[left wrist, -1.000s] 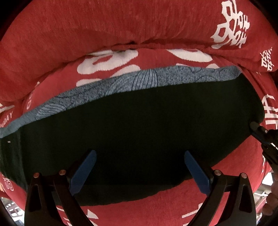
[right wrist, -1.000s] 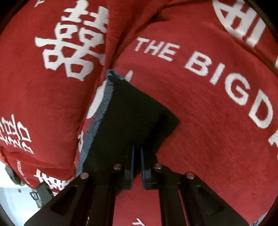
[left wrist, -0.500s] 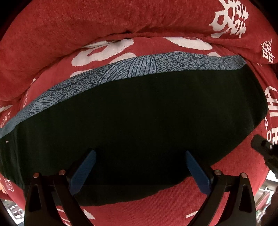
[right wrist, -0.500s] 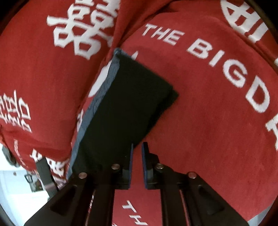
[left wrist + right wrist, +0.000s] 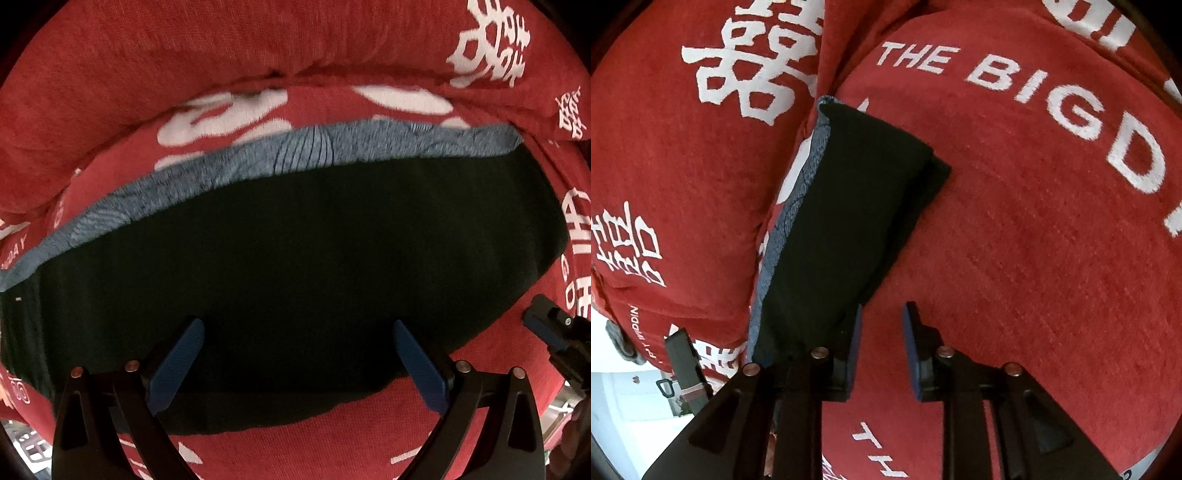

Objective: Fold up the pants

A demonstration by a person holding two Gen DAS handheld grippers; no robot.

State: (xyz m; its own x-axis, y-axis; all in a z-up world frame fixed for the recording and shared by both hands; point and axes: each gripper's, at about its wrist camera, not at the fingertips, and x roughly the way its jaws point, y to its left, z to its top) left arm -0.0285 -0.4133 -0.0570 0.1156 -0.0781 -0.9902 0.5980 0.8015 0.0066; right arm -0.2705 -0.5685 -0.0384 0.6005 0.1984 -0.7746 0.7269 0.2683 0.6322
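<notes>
Left wrist view: the left gripper points straight down with its blue fingers spread wide and nothing between the pads. The pants, dark and folded into a broad flat band, lie just ahead of and beneath the fingertips, reaching past both of them to either side. A blue-grey patterned strip runs along the far edge of the pants. Everything rests on a red cover printed with white characters, which swells into a padded roll beyond the pants. To the right of the right finger, the tip of the right gripper shows beside the right end of the pants, over red cloth. Right wrist view: the right gripper slants downward; its jaws have just been opening, and the fingers now stand a little apart with only red cover visible in the gap. The pants lie ahead and to the left, their near edge passing at or behind the left finger; whether it touches cannot be told. The strip borders their left side. White lettering reading "THE BIGD" crosses the cover ahead to the right.
</notes>
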